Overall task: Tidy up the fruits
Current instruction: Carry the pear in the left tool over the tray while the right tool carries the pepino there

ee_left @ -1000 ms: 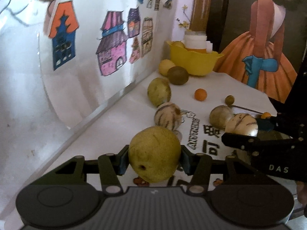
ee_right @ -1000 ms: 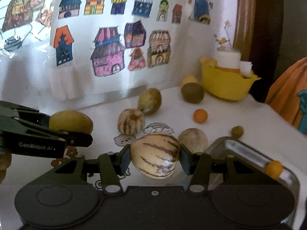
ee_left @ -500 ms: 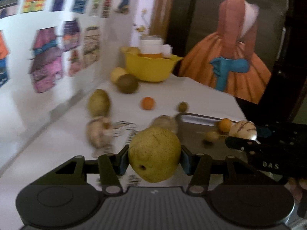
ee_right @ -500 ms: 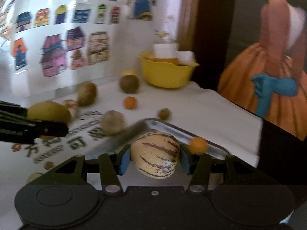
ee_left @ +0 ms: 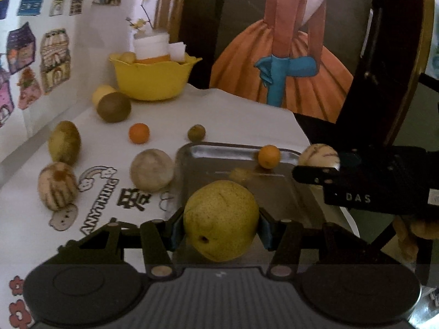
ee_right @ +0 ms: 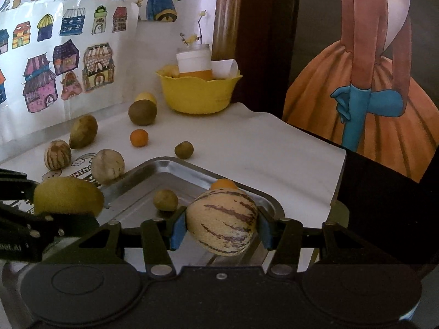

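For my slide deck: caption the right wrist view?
Right claw holding striped melon above metal tray.

Two wrist cameras looking forward, close over one table.
Both are sharing the metal tray [ee_left: 236,150] [ee_right: 164,164] at mid-frame.

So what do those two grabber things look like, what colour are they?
Both are black. The left gripper has a ribbed grey-black body, two round dials, silver rivets and blue pads. The right gripper looks the same, with blue pads. Seen side on, white letters read DAS on the right one.
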Demonstrator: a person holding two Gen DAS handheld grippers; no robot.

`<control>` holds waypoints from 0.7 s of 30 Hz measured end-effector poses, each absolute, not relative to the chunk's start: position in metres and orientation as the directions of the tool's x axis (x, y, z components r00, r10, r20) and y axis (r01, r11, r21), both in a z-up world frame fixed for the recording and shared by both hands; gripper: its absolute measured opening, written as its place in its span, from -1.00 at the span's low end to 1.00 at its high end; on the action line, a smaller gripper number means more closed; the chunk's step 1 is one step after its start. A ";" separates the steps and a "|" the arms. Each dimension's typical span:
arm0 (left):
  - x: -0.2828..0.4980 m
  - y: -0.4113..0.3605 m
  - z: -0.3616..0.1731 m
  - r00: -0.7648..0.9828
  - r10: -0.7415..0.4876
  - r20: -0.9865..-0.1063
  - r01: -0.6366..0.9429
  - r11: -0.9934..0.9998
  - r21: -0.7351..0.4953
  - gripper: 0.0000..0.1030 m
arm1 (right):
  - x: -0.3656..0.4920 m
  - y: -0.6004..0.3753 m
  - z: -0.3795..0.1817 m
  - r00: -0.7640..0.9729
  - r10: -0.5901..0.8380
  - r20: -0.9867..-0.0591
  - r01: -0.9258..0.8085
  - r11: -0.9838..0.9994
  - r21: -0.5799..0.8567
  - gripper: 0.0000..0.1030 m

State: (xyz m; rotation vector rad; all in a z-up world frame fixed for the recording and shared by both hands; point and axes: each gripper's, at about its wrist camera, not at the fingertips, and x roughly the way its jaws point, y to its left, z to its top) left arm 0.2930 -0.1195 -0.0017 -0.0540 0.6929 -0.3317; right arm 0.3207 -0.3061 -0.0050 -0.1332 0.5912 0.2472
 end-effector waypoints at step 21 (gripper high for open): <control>0.306 -0.137 -0.018 0.707 -0.310 -0.636 0.293 0.947 -0.135 0.12 | 0.345 -0.306 -0.019 0.775 0.211 -0.596 -0.275 0.961 -0.017 0.05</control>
